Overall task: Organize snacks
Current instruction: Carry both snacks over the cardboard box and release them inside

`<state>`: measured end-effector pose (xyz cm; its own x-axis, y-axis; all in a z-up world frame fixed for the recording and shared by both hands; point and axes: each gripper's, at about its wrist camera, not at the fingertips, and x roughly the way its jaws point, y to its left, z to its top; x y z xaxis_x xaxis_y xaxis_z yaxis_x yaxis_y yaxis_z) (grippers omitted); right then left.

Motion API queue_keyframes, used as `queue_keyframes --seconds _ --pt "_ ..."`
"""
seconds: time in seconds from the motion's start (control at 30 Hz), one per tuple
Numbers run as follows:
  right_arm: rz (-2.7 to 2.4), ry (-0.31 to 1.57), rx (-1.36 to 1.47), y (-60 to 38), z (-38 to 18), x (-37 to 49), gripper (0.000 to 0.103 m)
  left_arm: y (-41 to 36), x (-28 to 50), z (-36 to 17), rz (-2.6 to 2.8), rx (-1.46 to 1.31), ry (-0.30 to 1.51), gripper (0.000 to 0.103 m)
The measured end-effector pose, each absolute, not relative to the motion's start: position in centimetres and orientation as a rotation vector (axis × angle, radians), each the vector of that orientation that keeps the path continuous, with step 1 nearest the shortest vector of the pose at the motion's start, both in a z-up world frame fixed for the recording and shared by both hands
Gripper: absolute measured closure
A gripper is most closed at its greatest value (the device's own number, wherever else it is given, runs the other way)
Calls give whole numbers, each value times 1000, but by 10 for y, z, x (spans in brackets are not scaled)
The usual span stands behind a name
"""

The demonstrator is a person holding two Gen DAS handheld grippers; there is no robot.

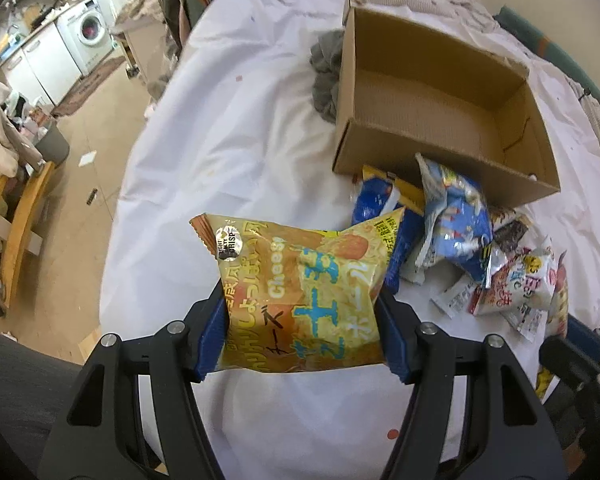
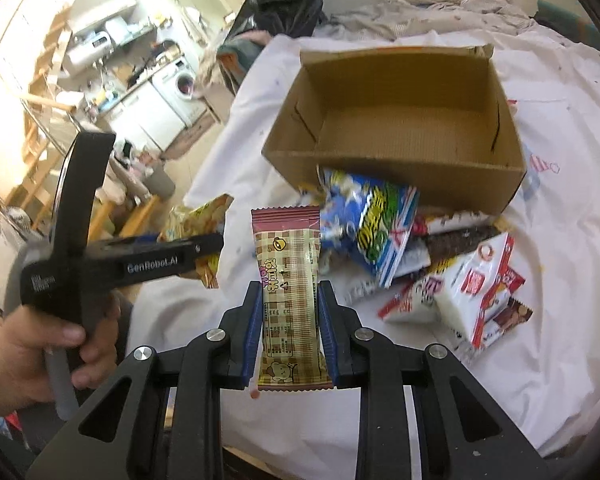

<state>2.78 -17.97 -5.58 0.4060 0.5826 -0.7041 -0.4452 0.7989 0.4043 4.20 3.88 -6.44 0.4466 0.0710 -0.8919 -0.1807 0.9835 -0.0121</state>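
Note:
My left gripper [image 1: 300, 300] is shut on a yellow cheese chip bag [image 1: 300, 276] and holds it above the white sheet, in front of and left of the open cardboard box [image 1: 440, 116]. My right gripper [image 2: 288, 292] is shut on a long checked snack bar [image 2: 290, 288], held upright short of the box [image 2: 400, 120]. The box looks empty inside. A pile of snack packets [image 1: 460, 232] lies against the box's near wall; it also shows in the right wrist view [image 2: 380, 232]. The left gripper with its bag shows at the left in the right wrist view [image 2: 204, 252].
The box stands on a bed with a white sheet [image 1: 240, 140]. A grey cloth [image 1: 326, 76] lies beside the box's left wall. The bed's left edge drops to the floor [image 1: 80, 184]. A washing machine [image 1: 90, 28] and cabinets stand far left.

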Motion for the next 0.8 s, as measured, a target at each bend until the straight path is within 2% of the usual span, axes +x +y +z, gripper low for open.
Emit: queue_keyframes --seconds 0.37,0.8 --pt "526 804 185 -199 -26 67 75 30 86 -10 136 -117 995 41" --pt "451 804 218 -221 -21 154 75 -6 154 13 45 -29 940 41"
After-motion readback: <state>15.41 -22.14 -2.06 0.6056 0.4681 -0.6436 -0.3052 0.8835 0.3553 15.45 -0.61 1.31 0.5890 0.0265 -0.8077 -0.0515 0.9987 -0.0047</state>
